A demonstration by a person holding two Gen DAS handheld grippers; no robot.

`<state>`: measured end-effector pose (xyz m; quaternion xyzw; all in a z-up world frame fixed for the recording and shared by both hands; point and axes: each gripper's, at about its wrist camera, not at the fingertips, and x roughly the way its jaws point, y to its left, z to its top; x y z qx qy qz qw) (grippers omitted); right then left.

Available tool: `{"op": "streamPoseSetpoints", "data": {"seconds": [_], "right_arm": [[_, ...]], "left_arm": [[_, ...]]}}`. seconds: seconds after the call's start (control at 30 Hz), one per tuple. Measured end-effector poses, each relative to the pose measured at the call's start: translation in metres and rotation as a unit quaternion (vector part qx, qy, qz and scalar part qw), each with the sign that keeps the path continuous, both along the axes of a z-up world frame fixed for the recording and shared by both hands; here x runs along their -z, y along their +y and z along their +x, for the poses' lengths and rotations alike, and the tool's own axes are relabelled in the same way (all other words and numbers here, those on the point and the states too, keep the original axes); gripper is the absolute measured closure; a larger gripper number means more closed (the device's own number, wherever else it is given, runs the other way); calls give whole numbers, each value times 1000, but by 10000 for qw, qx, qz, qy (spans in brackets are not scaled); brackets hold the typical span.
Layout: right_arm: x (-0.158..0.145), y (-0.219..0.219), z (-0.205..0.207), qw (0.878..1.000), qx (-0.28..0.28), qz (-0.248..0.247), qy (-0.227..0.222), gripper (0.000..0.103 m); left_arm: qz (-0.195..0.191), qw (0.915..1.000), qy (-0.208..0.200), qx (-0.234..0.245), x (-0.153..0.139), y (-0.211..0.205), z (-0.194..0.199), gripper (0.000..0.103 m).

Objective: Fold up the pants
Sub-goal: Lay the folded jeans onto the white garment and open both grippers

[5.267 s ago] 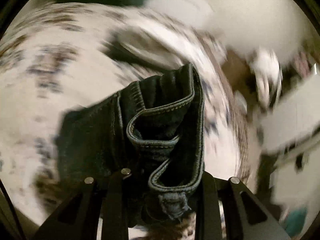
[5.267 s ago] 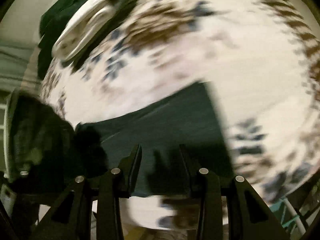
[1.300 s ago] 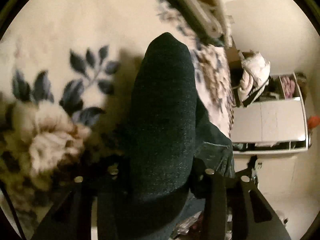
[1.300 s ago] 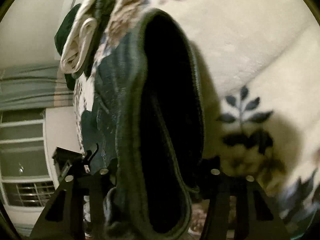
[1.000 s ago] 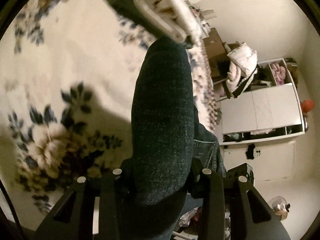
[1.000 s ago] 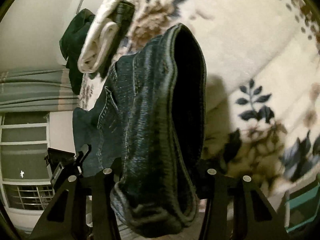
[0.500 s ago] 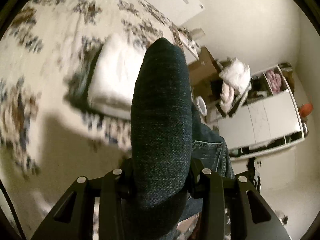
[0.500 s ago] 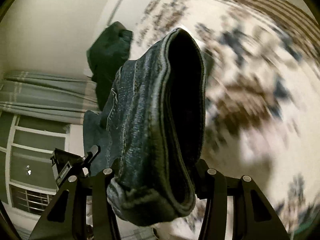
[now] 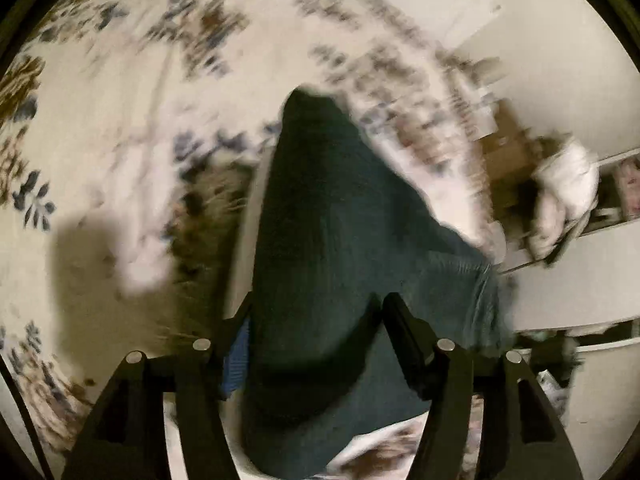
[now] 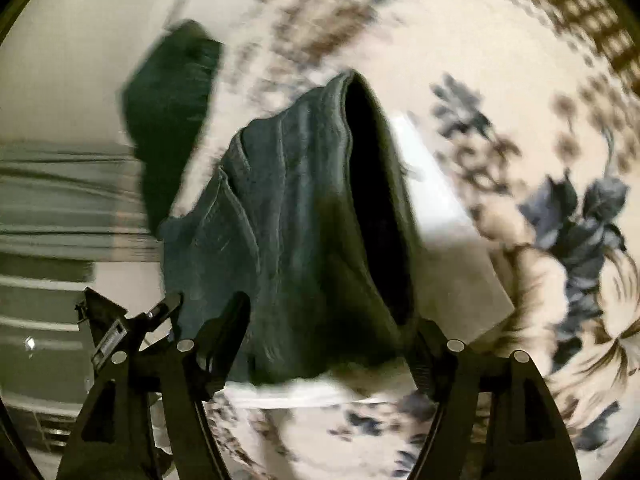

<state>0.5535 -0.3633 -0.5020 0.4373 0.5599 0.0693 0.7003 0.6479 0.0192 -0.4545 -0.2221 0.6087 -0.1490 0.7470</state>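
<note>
Left wrist view: bed [image 9: 120, 128] with floral cover fills most of the frame, heavily motion-blurred. Folded pants [image 9: 320, 248], dark denim, lie between the fingers of the left gripper [image 9: 316, 320] and extend away from it over the cover. Jaws stand apart with the bundle filling the gap; whether they press the cloth or merely flank it cannot be told through the blur.

Right wrist view: same pants [image 10: 304, 216] show seams and an open dark fold mouth on the right side. Right gripper [image 10: 332, 316] has its jaws wide, the bundle sitting between them; grip or release likewise cannot be told. The left gripper's tip shows at lower left, just beside the denim.

Judgement: fold appears complete and the bundle is at or near set-down on the bed.

Risks:
- Layers could spring apart at the open fold mouth if one side lets go before the other.
- A finger could snag a hem on withdrawal and drag the stack askew.

Surroundings: dark green garment [image 10: 172, 92] at far left near the wall, well apart; pale folded cloth [image 10: 440, 240] just right of the bundle, possibly under it. White cabinet [image 9: 572, 280] and crumpled white item [image 9: 560, 196] at right, off the bed. Nothing stands in the way.
</note>
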Motion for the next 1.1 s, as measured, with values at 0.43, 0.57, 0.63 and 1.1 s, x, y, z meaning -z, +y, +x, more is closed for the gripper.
{"op": "streamPoseSetpoints", "data": {"seconds": [0.43, 0.57, 0.63, 1.1], "right_arm": [[-105, 69, -12, 9186, -1005, -3821, 115, 4], [-143, 81, -30, 9130, -905, -3977, 31, 4], [-164, 86, -43, 9127, -851, -3996, -29, 4], [-356, 136, -209, 8894, -630, -4444, -864, 4]], "left_arm": [[2263, 9708, -736, 309, -72, -27, -67, 7], [2655, 9581, -1031, 307, -105, -33, -94, 5], [2878, 9496, -1213, 262, -122, -34, -106, 5], [2619, 9485, -1784, 59, -262, -21, -239, 5]]}}
